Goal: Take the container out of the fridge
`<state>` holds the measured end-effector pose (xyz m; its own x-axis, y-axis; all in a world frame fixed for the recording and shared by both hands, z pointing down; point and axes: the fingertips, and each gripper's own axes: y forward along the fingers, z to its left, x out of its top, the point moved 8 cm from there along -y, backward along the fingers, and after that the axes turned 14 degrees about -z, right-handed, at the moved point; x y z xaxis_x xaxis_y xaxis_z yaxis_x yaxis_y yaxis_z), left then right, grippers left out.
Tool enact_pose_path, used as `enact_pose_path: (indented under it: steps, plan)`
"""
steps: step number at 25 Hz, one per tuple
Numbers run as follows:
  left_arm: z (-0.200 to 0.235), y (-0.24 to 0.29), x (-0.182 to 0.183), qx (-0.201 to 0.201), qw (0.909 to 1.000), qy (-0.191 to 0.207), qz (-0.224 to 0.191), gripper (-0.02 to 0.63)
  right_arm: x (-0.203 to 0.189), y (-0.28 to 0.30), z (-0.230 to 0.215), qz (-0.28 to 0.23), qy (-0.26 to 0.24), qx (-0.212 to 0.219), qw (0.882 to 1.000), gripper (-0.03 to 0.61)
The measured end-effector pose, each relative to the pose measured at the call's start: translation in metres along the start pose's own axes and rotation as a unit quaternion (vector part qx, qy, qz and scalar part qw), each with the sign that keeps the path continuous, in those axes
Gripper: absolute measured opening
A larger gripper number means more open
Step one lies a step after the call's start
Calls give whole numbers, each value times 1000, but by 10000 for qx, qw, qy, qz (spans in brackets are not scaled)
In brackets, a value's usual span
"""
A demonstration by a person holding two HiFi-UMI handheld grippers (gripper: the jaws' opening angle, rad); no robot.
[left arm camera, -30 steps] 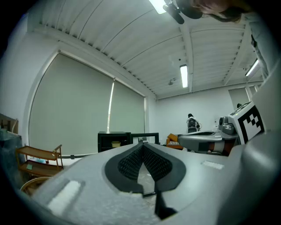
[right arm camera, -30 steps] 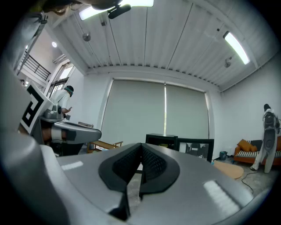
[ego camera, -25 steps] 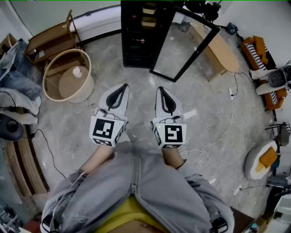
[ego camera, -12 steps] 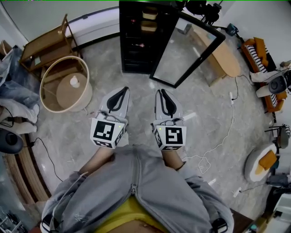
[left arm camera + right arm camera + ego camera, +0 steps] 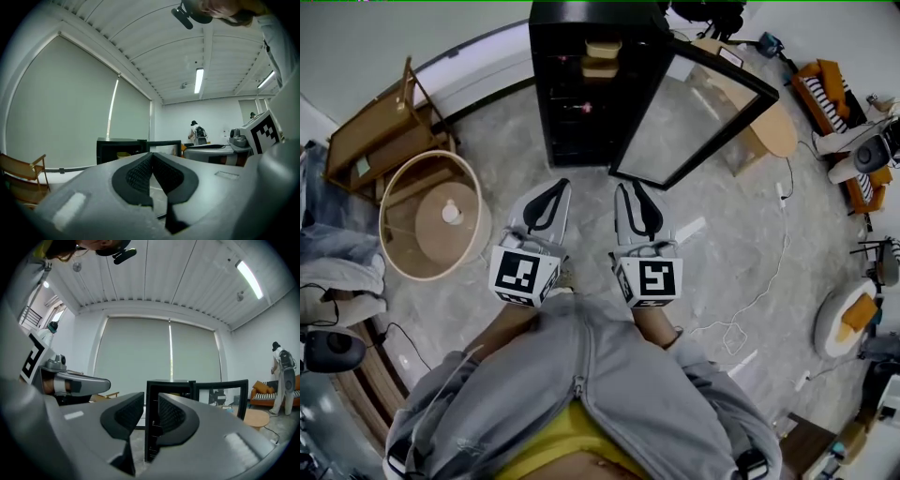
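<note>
The black fridge [image 5: 581, 89] stands ahead on the floor with its glass door [image 5: 694, 112] swung open to the right. Pale yellow containers [image 5: 602, 47] sit on its upper shelves; one shows in the left gripper view as a container [image 5: 123, 154] inside the fridge [image 5: 115, 147]. My left gripper [image 5: 553, 190] points level at the fridge from well short of it, its pads meeting at the tips [image 5: 152, 157]. My right gripper [image 5: 631, 190] is beside it. Its jaws [image 5: 151, 399] have just been opening and stand a narrow gap apart with nothing between them.
A round wooden basket table [image 5: 431, 216] and a wooden chair [image 5: 380, 141] stand at the left. An oval wooden table [image 5: 769, 127] is behind the door, with a white cable [image 5: 750, 281] on the floor at the right. A person [image 5: 281, 376] stands far off.
The fridge has come nearer and sits larger in the head view. Both grippers have been carried forward towards it, side by side.
</note>
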<state>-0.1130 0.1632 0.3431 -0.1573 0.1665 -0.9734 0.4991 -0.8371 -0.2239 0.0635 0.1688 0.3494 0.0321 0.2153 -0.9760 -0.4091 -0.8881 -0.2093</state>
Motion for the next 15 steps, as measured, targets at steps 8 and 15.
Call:
enact_pose_path:
  steps: [8, 15]
  plan:
    - [56, 38, -18, -143, 9996, -225, 83, 3, -17, 58, 2, 154, -90, -249, 9995, 115]
    - [77, 51, -28, -108, 9991, -389, 140, 3, -28, 88, 4, 243, -3, -246, 9994, 155]
